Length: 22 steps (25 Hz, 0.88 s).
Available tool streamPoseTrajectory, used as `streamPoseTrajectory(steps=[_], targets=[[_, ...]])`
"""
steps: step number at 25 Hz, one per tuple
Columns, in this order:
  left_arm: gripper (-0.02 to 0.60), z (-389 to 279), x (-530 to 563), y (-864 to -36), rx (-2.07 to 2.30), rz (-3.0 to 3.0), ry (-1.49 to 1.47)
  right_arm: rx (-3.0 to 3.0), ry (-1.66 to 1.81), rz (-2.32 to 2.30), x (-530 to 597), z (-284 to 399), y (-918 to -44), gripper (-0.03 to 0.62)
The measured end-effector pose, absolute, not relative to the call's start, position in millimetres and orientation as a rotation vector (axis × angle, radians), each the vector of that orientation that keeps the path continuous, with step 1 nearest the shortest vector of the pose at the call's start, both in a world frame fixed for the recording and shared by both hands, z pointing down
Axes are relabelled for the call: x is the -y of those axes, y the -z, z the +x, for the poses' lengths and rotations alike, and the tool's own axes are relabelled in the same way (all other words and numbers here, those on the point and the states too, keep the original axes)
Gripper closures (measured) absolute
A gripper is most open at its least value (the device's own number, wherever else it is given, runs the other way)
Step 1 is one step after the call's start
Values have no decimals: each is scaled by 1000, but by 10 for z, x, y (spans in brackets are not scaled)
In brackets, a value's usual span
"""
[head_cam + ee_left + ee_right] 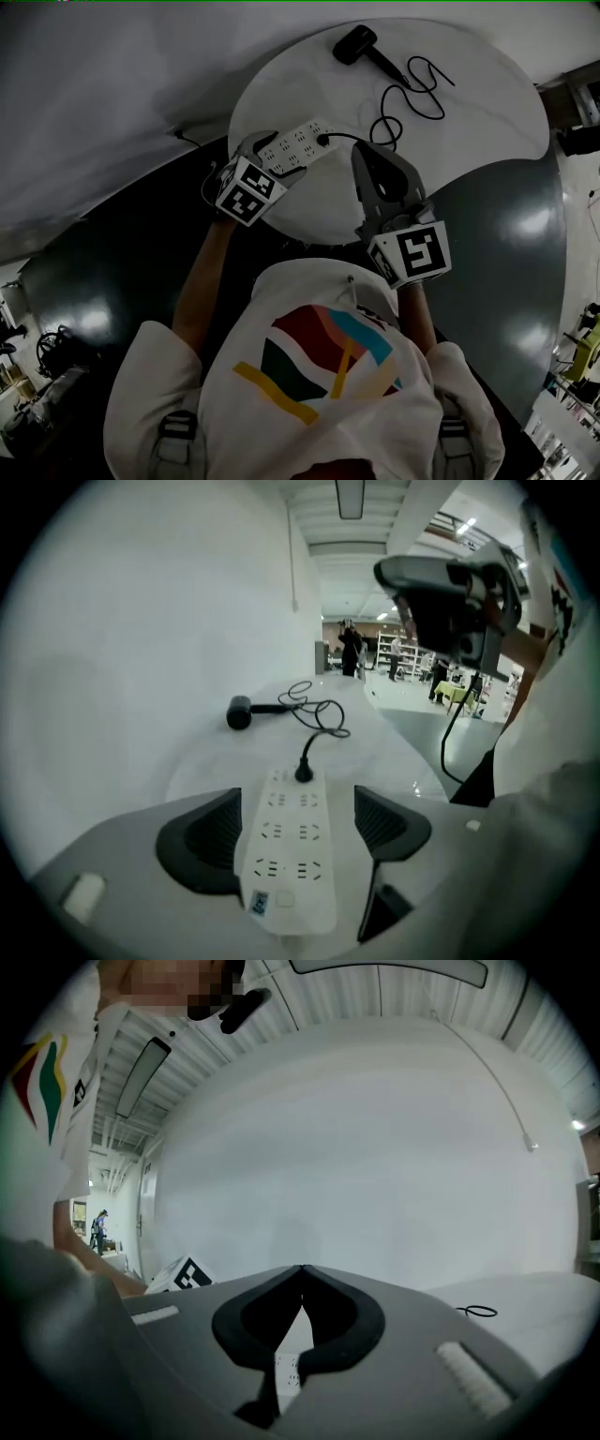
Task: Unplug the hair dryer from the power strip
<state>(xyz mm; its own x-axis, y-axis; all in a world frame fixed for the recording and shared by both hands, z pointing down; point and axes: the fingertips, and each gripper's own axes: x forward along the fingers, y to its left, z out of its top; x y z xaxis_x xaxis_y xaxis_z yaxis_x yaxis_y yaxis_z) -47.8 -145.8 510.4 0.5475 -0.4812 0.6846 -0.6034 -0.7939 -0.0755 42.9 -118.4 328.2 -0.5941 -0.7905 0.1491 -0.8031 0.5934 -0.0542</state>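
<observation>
Straddling long white plastic power strip (pixel 286 874), our L gripper (pixel 295 829): jaws wide apart, not pressing; prob. to pin it. R gripper (pixel 300 1309): jaws together, empty, nearby; we reckon for small black plug (pixel 304 772), seated in far socket. Black hair dryer (pixel 240 712): far side of round white table (pixel 487 103).

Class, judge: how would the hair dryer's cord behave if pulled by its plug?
Probably floppy: the cord lies in loose loops. It looks thin, so likely light. With that slack, the hair dryer probably stays put initially.

Dim head view, glare patches on the glossy floor (pixel 511 272), even light on the white table (pixel 478 112), gripper views fisheye-bent, black corners, slightly soft.
</observation>
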Motion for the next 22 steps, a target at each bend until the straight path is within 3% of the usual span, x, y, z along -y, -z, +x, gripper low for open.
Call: streamPoseTrajectory(steps=[7, 11, 22], targets=[[217, -656, 1487, -5680, 796, 2465, -1289, 2652, -234, 1324, 1186, 354, -3472, 582], [331, -715, 1437, -5829, 731, 2378, -1363, 2660, -238, 1337, 1219, 331, -3490, 582], [334, -695, 1495, -5907, 683, 2321, -1401, 2587, -431, 1254, 1333, 308, -4146, 572]])
